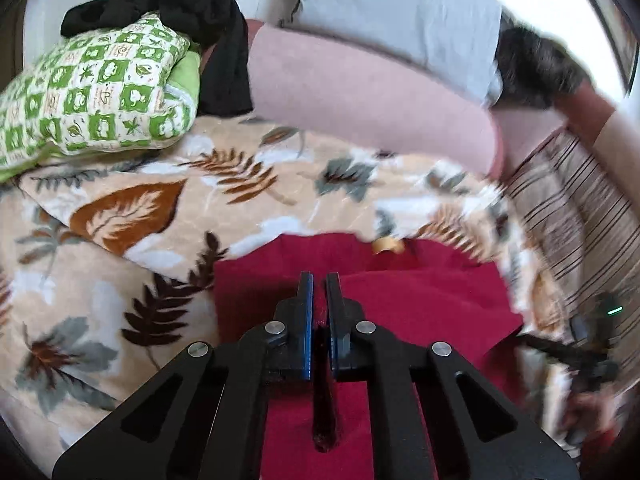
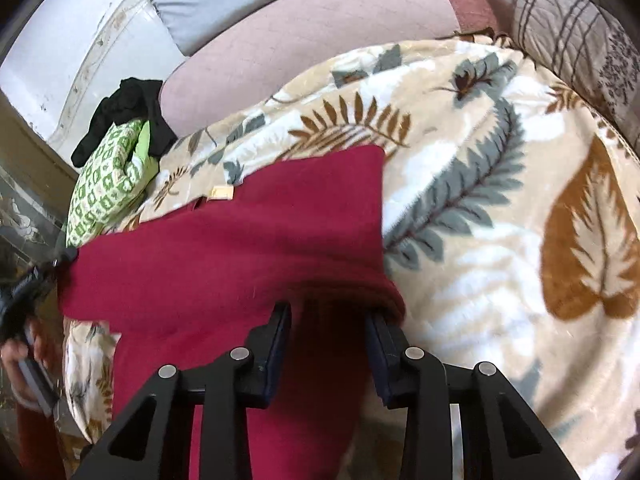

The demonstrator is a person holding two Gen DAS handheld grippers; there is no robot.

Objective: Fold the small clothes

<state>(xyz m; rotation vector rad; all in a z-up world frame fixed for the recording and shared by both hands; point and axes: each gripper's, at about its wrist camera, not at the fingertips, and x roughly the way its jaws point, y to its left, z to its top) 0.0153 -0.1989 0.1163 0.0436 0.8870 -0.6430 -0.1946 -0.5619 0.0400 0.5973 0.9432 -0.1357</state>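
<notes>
A dark red garment (image 1: pixel 420 300) lies on the leaf-print blanket (image 1: pixel 168 216), with a tan label (image 1: pixel 386 245) near its far edge. My left gripper (image 1: pixel 319 280) is nearly shut, with red fabric pinched between the fingers lower down. In the right wrist view the red garment (image 2: pixel 240 256) spreads across the blanket (image 2: pixel 500 200), label (image 2: pixel 220 193) at its far edge. My right gripper (image 2: pixel 326 312) is open, its fingers straddling a raised fold of the garment's near edge. The other gripper shows at the left edge (image 2: pixel 24 292).
A green-and-white patterned pillow (image 1: pixel 92 88) with a black garment (image 1: pixel 192 12) on it lies at the back left. A pink cushion (image 1: pixel 360 92) and a grey pillow (image 1: pixel 400 8) sit behind. A striped quilt (image 1: pixel 568 208) is on the right.
</notes>
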